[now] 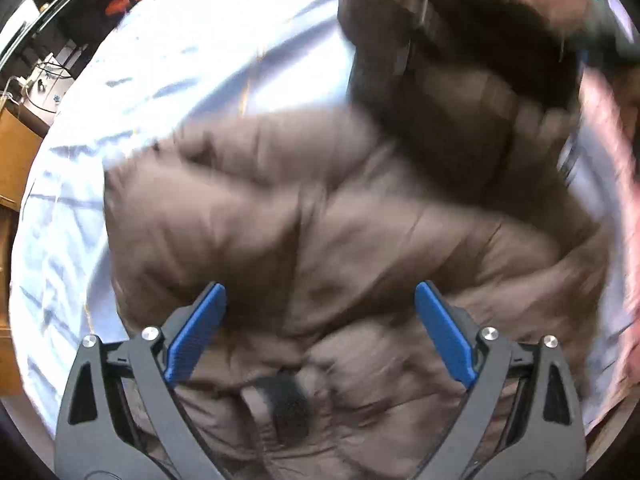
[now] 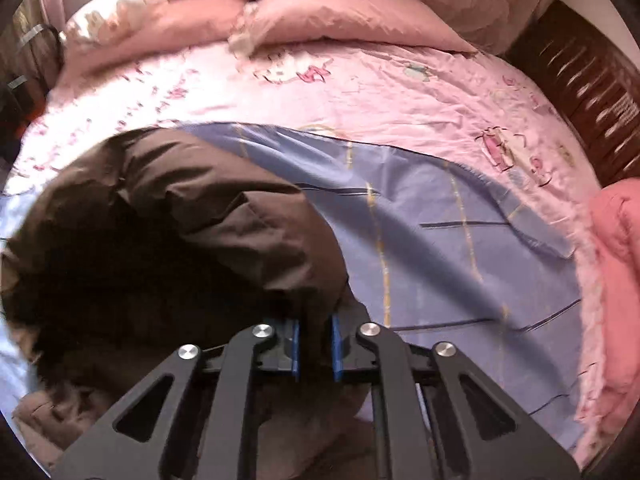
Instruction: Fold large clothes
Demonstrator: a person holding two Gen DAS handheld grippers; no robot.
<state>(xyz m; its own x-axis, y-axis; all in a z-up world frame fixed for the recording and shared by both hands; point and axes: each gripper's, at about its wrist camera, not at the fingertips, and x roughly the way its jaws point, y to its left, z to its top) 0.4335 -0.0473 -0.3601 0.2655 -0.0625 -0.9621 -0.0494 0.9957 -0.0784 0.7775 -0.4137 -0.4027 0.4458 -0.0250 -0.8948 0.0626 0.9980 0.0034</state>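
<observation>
Brown puffer jacket point(image 1: 304, 216) lies on blue plaid sheet point(image 2: 460, 240) over pink bed. Left hand-held gripper point(image 1: 320, 332) spread wide just above jacket; right hand-held gripper point(image 2: 316, 350) pinching jacket fabric, w/ part lifted.

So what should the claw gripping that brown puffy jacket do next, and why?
Probably carry the held part across and lay it on the jacket's body. The right claw is shut on a dark fold of the brown puffer jacket, lifted off the blue sheet, while the left claw hangs open over the flat part.
</observation>
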